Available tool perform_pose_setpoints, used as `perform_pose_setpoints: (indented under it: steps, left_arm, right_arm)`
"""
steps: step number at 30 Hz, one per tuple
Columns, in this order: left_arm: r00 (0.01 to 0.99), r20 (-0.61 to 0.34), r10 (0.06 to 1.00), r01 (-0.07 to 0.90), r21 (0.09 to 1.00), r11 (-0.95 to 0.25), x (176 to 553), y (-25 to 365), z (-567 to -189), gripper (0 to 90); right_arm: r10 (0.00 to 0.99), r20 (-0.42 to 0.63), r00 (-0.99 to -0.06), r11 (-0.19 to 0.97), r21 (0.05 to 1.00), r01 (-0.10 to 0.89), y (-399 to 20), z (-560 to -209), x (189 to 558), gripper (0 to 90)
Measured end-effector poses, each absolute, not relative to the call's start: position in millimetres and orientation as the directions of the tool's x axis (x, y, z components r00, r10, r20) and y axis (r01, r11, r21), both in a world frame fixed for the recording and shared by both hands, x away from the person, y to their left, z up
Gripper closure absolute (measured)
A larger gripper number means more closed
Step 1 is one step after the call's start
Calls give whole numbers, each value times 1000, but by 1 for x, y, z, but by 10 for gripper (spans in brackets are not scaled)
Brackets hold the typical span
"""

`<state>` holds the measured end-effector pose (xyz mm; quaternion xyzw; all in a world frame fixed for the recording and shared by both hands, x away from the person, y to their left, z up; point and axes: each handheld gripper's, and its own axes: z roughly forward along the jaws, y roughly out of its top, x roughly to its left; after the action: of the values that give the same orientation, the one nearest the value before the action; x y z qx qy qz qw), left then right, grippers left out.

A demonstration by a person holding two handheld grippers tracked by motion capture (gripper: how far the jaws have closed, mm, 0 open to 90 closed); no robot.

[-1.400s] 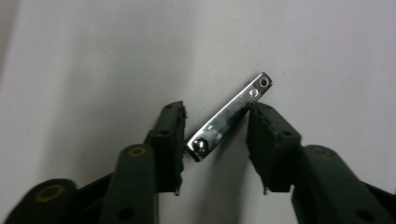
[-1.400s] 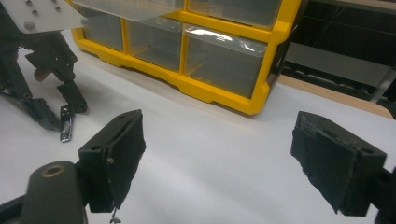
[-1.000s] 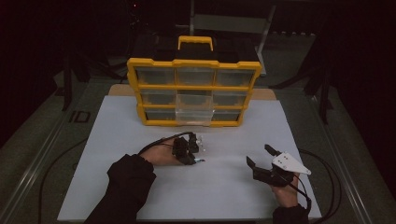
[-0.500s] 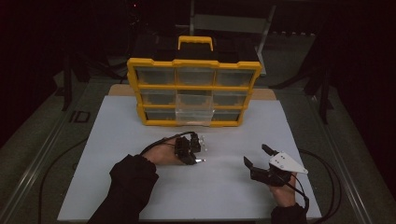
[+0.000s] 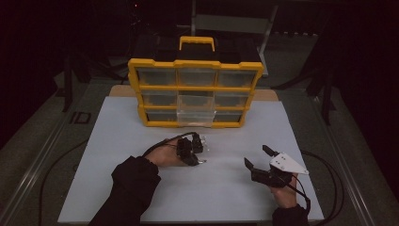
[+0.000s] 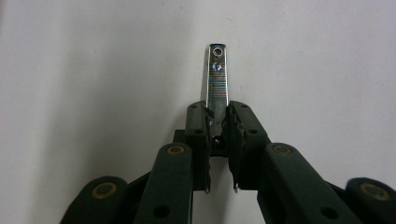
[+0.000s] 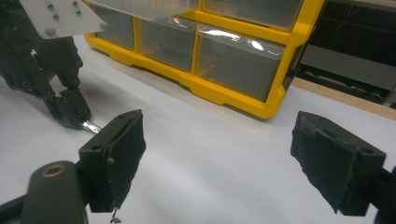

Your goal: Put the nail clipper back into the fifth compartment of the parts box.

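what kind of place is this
Probably a workshop or lab bench set up for recording: a yellow drawer organizer on a white board, dark surroundings, and a left gripper clamping a small metal clipper.

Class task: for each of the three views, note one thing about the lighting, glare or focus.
High view: dim, the surroundings nearly black, the white mat lit. Left gripper view: the metal strip in the left tool glints, evenly lit mat behind. Right gripper view: glare streaks on the organizer drawer fronts; the near pads look soft.
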<state>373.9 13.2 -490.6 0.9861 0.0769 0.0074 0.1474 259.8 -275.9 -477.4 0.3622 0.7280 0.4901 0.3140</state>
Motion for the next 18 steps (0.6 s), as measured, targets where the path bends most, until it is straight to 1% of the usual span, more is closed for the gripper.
perform_pose_setpoints:
  steps: [1,4,6,8,15,18]
  left_arm:
    - [990,5,139,131,290,-948,374,13,-490,805]
    - [991,14,134,124,291,-949,373,13,-490,807]
    - [991,9,135,126,296,-947,374,14,-490,807]
    - [988,6,155,146,307,-941,373,15,-489,807]
    - [988,24,152,136,328,-935,374,19,-483,808]
    - [988,13,154,141,336,-931,373,20,-480,807]
  right_arm:
    - [835,-101,-541,257,941,221,-276,-477,260,176]
    - [838,-100,-537,254,942,219,-277,-477,260,175]
    - [839,-96,-535,250,943,222,-278,-477,260,176]
    - [840,-98,-533,250,942,222,-279,-477,260,176]
    - [840,-95,-534,249,942,224,-279,-478,260,176]
    - [840,-99,-534,251,943,221,-279,-478,260,176]
